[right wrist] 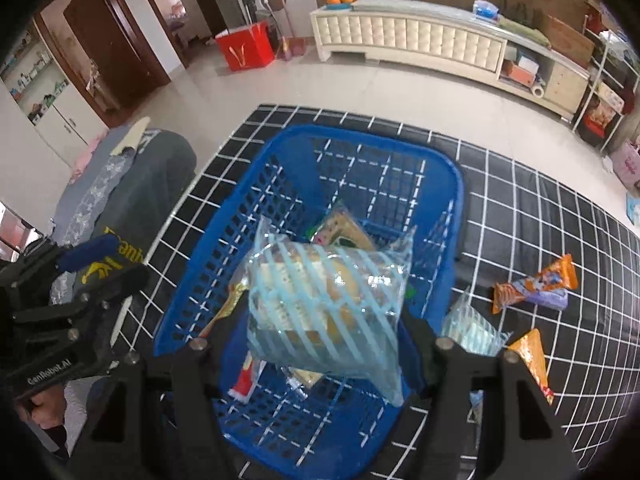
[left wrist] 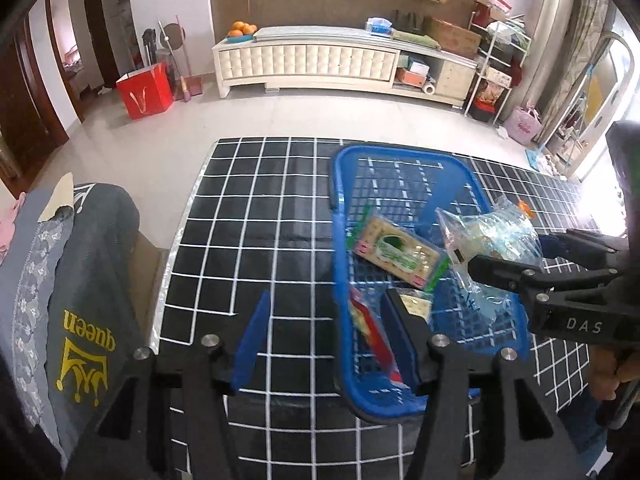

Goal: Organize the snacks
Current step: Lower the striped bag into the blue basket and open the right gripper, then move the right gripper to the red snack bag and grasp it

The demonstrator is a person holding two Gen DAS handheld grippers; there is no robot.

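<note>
Left claw (left wrist: 324, 340) released, nothing between its jaws, at the blue basket's (right wrist: 224, 248) near-left rim. Right claw (right wrist: 320, 344) grasping a clear blue-striped snack bag (right wrist: 324, 304) over the basket. Looks light, crinkly, slippery, contents probably crushable: grip the sealed edge. Orange packets (right wrist: 536, 284) wait on the counter (right wrist: 520, 208).

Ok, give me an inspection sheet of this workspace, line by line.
Surface: black mat with white grid, on a table.
Job's things: blue basket holding a green-and-cream packet and a red packet; three snack packets on the mat beside it.
Clutter: grey cushion at the mat's edge.
Grippers: right gripper shut on a clear blue-striped bag above the basket; left gripper open, nothing gripped.
Cables: nothing seen.
Surroundings: white cabinet, red bag, tiled floor.
</note>
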